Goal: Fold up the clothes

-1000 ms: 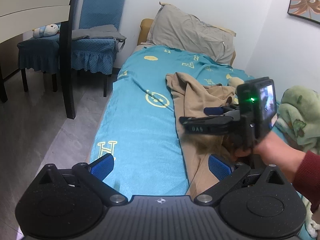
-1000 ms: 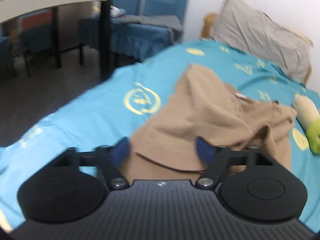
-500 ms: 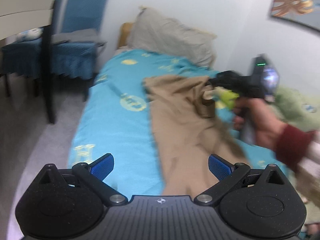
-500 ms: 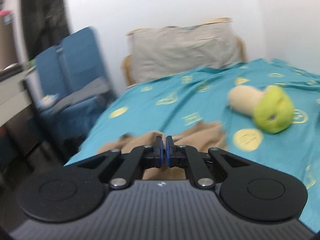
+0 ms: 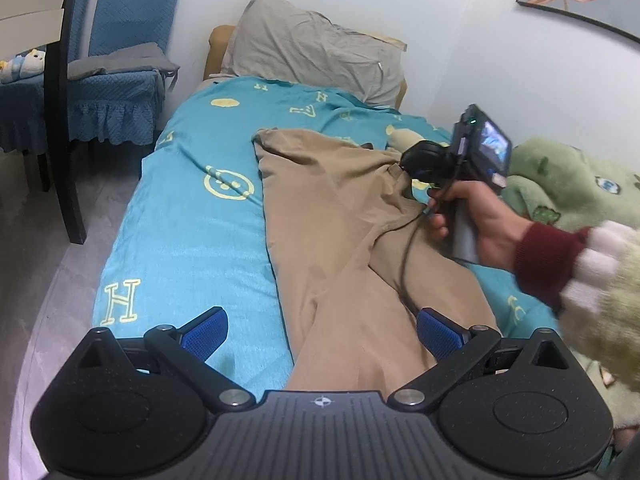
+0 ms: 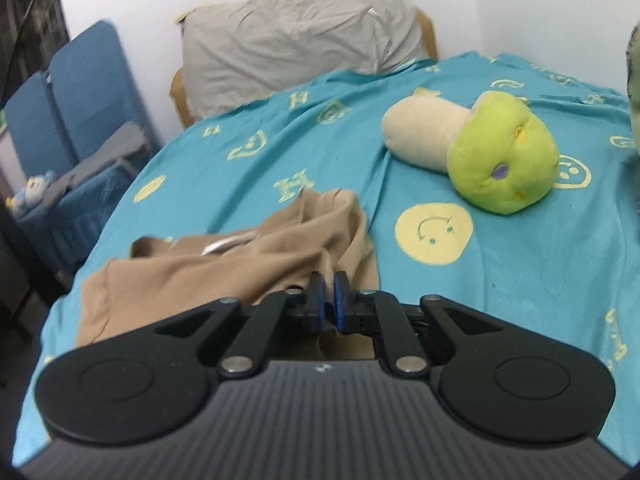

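Note:
Tan trousers (image 5: pixel 340 216) lie lengthwise on the teal bedspread (image 5: pixel 192 216), waist toward the pillow and legs toward me. My left gripper (image 5: pixel 320 332) is open and empty, held above the leg end. My right gripper (image 6: pixel 325 300) is shut on the trousers (image 6: pixel 224 268) at the waistband's right edge; it also shows in the left wrist view (image 5: pixel 404 164), held by a hand in a red cuff. The fabric bunches in folds ahead of its jaws.
A grey pillow (image 5: pixel 316 60) leans at the headboard. A cream and green plush toy (image 6: pixel 480 152) lies right of the trousers. A green plush blanket (image 5: pixel 568 188) sits at the bed's right side. Blue covered chairs (image 5: pixel 116 64) and a dark table leg (image 5: pixel 66 120) stand left of the bed.
My right gripper closed on the trousers' waistband and moved up the bed toward the pillow. The trousers now lie straighter. My left gripper stayed open near the leg end.

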Demonstrator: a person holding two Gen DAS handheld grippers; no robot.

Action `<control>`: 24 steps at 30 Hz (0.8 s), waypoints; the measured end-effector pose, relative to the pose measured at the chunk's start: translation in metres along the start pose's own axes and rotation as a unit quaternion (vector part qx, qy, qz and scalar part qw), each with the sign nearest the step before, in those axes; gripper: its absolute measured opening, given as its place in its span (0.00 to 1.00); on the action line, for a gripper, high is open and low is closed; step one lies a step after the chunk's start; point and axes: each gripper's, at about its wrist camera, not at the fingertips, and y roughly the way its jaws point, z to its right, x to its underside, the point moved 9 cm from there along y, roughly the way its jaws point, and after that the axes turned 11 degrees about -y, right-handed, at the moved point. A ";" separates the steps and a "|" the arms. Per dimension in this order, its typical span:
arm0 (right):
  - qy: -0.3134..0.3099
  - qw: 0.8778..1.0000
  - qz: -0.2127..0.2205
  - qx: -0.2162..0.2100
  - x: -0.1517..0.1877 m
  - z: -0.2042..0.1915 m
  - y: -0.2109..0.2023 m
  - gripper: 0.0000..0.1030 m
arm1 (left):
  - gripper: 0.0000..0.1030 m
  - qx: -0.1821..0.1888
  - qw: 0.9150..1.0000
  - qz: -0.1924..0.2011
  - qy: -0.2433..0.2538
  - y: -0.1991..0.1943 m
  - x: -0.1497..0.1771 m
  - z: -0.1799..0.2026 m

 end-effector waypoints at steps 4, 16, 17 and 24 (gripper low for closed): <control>-0.015 0.999 0.027 -0.043 -0.007 -0.012 -0.050 1.00 | 0.99 -0.008 1.000 0.011 0.004 -0.006 -0.002 0.001; -0.037 0.995 0.042 -0.087 0.039 -0.049 -0.295 1.00 | 0.99 -0.008 0.999 0.017 -0.026 -0.044 -0.002 -0.001; -0.039 0.994 0.046 -0.089 0.049 -0.050 -0.313 1.00 | 0.99 -0.010 0.999 0.014 -0.035 -0.046 -0.001 -0.003; 0.008 0.998 0.019 -0.064 0.118 -0.022 -0.371 1.00 | 0.99 -0.056 0.994 -0.013 -0.088 -0.058 0.013 -0.028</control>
